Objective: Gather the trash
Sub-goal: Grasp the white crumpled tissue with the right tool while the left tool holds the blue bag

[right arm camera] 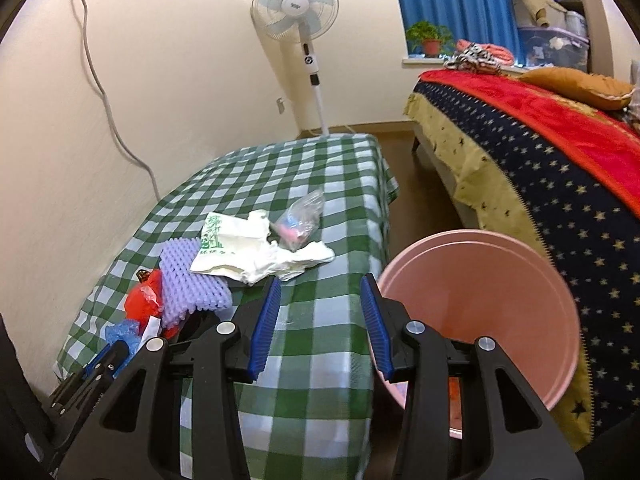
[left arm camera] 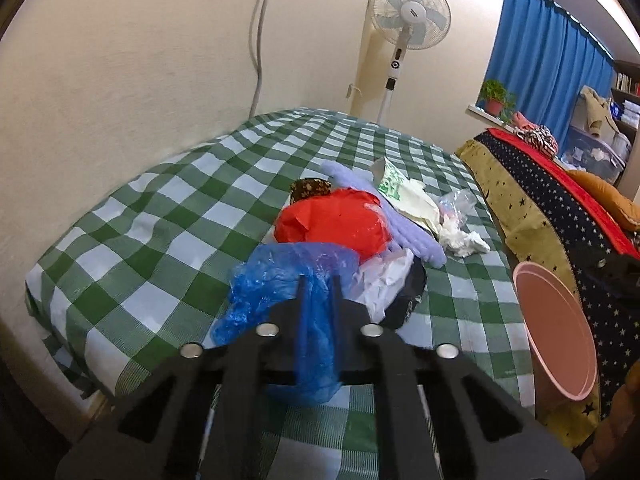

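Observation:
My left gripper (left arm camera: 318,280) is shut on a crumpled blue plastic bag (left arm camera: 276,280) that hangs between its fingers above the checked table (left arm camera: 160,208). Behind it lie a red plastic bag (left arm camera: 336,224), a purple foam net (left arm camera: 412,236), white paper (left arm camera: 384,276), a white and green wrapper (left arm camera: 394,186), crumpled tissue (left arm camera: 464,240) and a clear bag (left arm camera: 456,204). A pink bin (left arm camera: 556,332) stands at the table's right edge. My right gripper (right arm camera: 320,292) is open and empty over the table, left of the pink bin (right arm camera: 480,280). The wrapper (right arm camera: 228,244), clear bag (right arm camera: 298,222) and foam net (right arm camera: 192,284) lie ahead.
A bed with a star-patterned cover (right arm camera: 560,184) stands right of the bin. A standing fan (right arm camera: 298,12) is by the far wall. A cable (right arm camera: 104,92) hangs down the wall on the left. Wooden floor (right arm camera: 424,200) shows between table and bed.

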### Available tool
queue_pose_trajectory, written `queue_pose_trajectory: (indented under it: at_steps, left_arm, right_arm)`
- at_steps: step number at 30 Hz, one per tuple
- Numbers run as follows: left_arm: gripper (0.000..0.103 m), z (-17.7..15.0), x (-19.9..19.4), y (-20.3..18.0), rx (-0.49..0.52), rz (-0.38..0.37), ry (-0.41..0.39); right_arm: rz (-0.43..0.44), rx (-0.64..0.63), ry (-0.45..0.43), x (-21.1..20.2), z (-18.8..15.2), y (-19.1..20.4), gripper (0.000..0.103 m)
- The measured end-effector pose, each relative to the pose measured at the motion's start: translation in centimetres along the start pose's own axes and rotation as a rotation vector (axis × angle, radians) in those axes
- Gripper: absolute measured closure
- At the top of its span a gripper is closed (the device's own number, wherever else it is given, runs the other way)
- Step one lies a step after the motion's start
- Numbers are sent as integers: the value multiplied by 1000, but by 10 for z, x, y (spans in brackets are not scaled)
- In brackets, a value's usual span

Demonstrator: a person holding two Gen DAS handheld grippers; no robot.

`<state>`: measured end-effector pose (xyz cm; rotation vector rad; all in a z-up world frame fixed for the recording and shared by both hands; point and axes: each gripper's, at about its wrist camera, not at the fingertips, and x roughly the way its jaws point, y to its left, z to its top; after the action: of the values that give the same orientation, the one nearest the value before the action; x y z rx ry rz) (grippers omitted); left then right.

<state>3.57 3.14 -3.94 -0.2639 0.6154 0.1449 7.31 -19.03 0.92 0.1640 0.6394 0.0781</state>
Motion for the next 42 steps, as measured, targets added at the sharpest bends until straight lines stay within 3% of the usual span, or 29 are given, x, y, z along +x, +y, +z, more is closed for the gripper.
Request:
queue_pose_trajectory:
  at_steps: [10, 24, 34, 36, 42]
  left_arm:
    - [101, 19, 3, -2, -1, 29, -58]
    - [101, 24, 22, -5, 10, 26, -40]
    - [101, 26, 26, 1, -7, 30, -22]
    - [101, 26, 26, 1, -11, 30, -21]
    - [101, 27, 26, 2, -19, 25, -18]
  right_arm:
    - [43, -1, 42, 40, 2, 17, 61]
    - [92, 16, 92, 93, 8, 35, 64]
    - [79, 58, 152, 125, 7, 42, 65]
    - [73, 55, 160, 127, 6, 41, 78]
    - [69, 47, 172, 127, 3, 38, 97]
